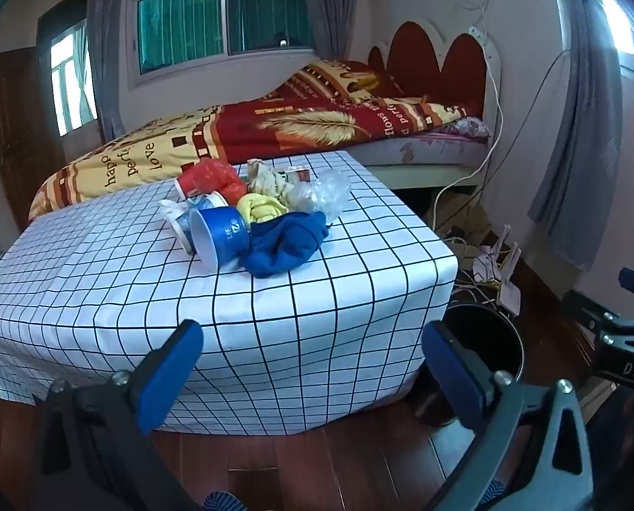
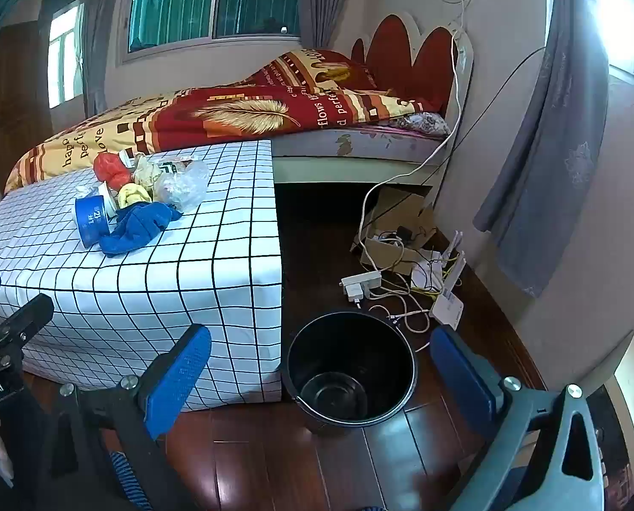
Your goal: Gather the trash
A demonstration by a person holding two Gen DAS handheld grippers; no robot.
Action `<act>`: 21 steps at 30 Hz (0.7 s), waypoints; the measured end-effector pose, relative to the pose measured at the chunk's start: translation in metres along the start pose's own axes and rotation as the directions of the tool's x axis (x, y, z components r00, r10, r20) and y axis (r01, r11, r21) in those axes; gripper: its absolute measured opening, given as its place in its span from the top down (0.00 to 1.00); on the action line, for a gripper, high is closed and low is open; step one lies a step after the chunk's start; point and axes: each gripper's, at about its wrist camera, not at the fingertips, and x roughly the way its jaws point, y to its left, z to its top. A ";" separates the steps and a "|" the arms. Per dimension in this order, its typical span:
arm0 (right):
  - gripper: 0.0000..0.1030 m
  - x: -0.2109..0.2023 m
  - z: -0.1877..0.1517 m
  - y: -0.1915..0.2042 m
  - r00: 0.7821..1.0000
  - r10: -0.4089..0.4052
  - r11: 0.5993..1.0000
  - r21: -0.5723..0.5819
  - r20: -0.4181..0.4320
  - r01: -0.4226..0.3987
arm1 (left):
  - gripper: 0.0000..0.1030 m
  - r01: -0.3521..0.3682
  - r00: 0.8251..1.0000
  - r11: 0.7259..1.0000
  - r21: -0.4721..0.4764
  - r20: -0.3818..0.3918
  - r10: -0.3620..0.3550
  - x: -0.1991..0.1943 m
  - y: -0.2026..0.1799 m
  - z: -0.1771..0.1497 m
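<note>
Two views share one pile of trash [image 1: 253,217] on the checked counter [image 1: 104,289], but each adds something of its own. From the left wrist, the pile sits at the middle of the counter top, well beyond the left claw [image 1: 312,366], whose blue pads stand spread wide with nothing between them. A blue cup [image 1: 221,236] lies on its side at the near left of the heap, a crumpled blue cloth [image 1: 285,245] touching it on the right, with a red bag [image 1: 212,179], a yellow wad [image 1: 261,208] and clear plastic [image 1: 327,191] behind. Only the rim of the black bin [image 1: 483,340] peeks out at the counter's right corner (the rest is hidden by the claw's right finger).

From the right wrist, the whole bin [image 2: 351,366] shows, standing upright on the wooden floor [image 2: 274,460] just beside the counter's right side, between the spread pads of the right claw [image 2: 321,379], which pinches nothing. Farther right, a power strip [image 2: 361,283] and tangled cables [image 2: 402,298] lie on the floor near the bed [image 2: 231,119].
</note>
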 end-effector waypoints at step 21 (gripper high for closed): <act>0.00 -0.001 -0.001 -0.002 1.000 0.003 1.000 0.011 0.007 -0.003 | 0.00 0.004 1.000 1.000 -0.014 0.005 -0.004 -0.001 0.000 -0.001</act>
